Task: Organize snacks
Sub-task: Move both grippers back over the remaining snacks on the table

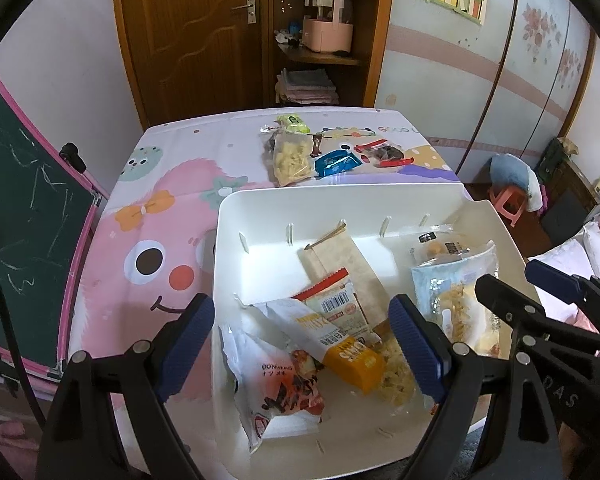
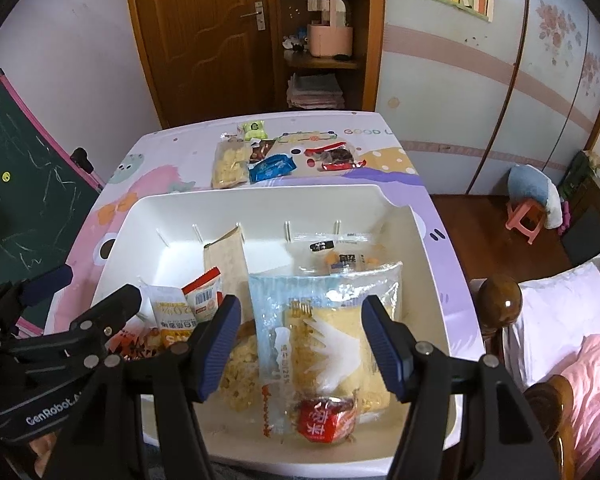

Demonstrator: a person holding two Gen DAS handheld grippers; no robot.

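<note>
I see both tools poised over the white bin [image 2: 428, 248] on the desk [image 1: 172, 168]. My left hand-held gripper [image 1: 304, 344] stands wide, nothing between its pads, above a white-and-orange pack [image 1: 284, 392] and a yellow-ended pack [image 1: 348, 344] lying in the bin's left half. My right hand-held gripper [image 2: 300, 344] is also spread, its pads apart on either side of a clear bag of cake [image 2: 324, 320] but not pressing it, as far as I can tell. A red-wrapped sweet [image 2: 324, 420] lies at that bag's near end. A brown sachet [image 2: 226, 256] leans against the far wall. Outside the bin, at the desk's far edge, remain a yellow snack bag [image 2: 230, 168], a blue pack [image 2: 272, 168] and a red-ended pack [image 2: 336, 158].
</note>
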